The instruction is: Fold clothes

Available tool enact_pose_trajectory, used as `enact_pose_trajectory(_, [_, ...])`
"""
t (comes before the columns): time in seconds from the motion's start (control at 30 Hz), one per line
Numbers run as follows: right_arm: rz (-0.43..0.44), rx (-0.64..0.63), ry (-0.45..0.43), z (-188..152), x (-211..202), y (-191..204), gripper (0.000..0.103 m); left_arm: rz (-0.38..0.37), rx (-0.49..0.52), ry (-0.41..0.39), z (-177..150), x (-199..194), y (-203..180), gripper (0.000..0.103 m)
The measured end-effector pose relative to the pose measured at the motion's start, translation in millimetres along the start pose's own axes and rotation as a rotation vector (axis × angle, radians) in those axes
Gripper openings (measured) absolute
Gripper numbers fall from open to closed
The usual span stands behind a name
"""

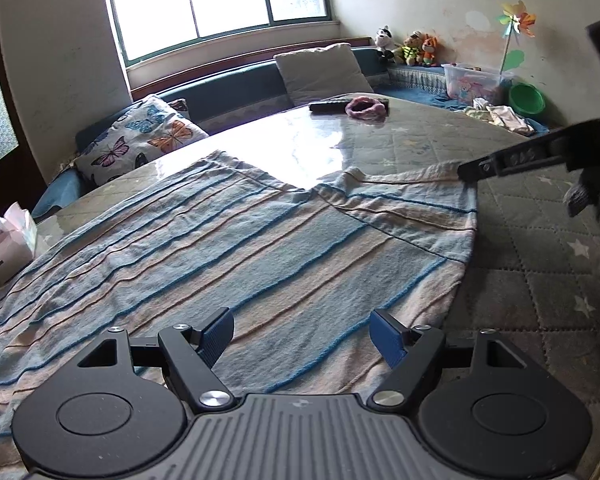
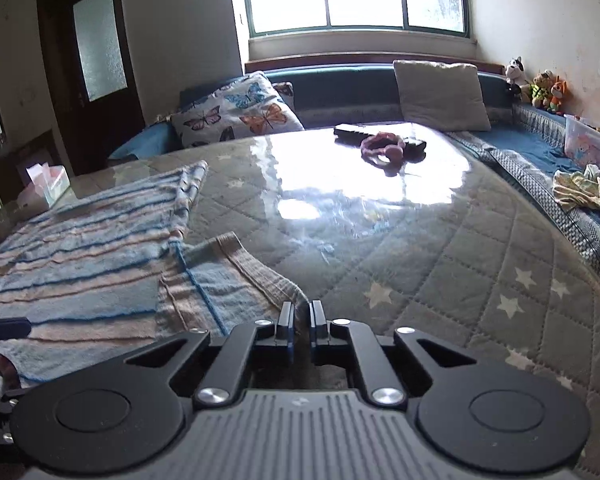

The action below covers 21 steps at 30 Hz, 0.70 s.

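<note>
A garment with blue and beige stripes [image 1: 260, 248] lies spread flat on the quilted, star-patterned table [image 1: 540, 260]. My left gripper [image 1: 302, 332] hovers open over the garment's near edge, with nothing between its blue pads. My right gripper [image 2: 300, 320] is shut on the cloth's right corner, a beige hem [image 2: 260, 276] that is folded up a little. The left wrist view shows the right gripper [image 1: 466, 171] coming in from the right at that corner. In the right wrist view the striped garment [image 2: 80, 260] stretches off to the left.
A pink ring-shaped item [image 1: 366, 108] and a dark remote [image 1: 328, 106] lie at the table's far side. A tissue pack [image 1: 14, 236] stands at the left edge. A cushioned bench [image 2: 540, 148] behind holds pillows, plush toys, a plastic box and loose clothes [image 2: 584, 194].
</note>
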State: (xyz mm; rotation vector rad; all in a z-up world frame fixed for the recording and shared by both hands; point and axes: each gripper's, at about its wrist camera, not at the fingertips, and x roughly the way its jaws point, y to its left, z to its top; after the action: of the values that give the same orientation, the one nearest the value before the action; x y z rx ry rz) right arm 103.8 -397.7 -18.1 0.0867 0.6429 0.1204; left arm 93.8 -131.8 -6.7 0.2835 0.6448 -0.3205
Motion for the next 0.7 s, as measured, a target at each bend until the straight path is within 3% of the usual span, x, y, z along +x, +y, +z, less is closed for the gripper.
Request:
enact_pose_trajectory(0.37, [0.197,-0.147,-0.119,24,-47,66,0.005,0.06,-0.073,-0.019,-9,-17,29,0.078])
enact_pose_trajectory(0.7, [0.322,-0.262,-0.042,0,-32,120,0.006,0.091,-0.11,-0.01,-13,-20,43,0.08])
